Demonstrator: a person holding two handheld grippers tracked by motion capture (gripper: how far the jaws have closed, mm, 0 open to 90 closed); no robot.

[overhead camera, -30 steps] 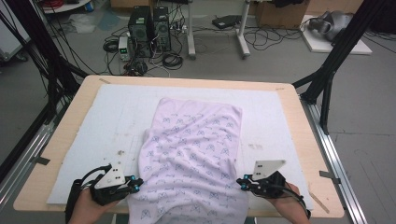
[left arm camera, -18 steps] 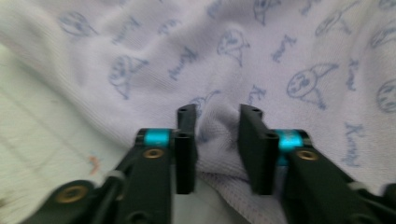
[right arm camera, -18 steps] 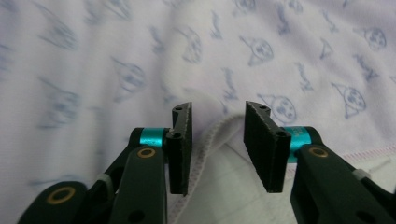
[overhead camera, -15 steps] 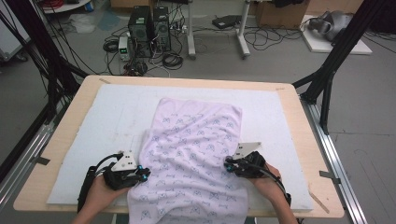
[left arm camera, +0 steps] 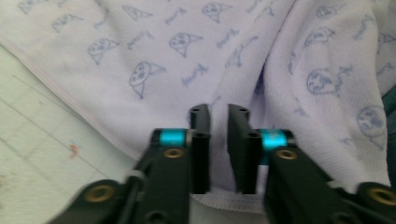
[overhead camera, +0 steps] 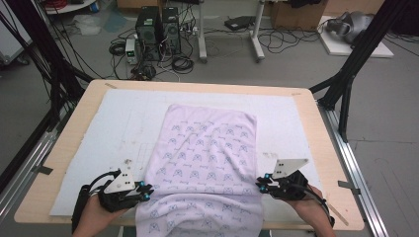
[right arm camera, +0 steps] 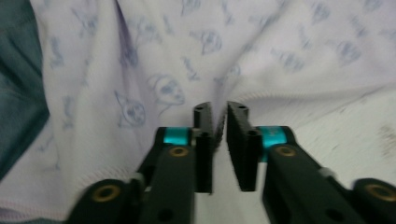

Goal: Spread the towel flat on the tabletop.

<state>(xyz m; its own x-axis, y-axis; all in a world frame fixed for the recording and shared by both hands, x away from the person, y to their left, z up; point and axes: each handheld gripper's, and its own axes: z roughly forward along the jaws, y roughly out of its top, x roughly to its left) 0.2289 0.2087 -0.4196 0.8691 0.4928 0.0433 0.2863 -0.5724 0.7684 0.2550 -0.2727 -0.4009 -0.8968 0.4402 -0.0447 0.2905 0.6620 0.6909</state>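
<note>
We see a pale lilac towel with small blue prints lying mid-frame on the white-covered bench, its near end hanging over the bottom edge. At lower left, our left gripper pinches its side hem, jaws narrow. At lower right, our right gripper likewise clamps the opposite hem.

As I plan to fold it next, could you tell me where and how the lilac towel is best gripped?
Grip the towel at its two long side hems near the table's front edge, one gripper from each side, jaws level with the mat. There the hem is exposed, thin enough to pinch, and the cloth beyond hangs loose.
</note>
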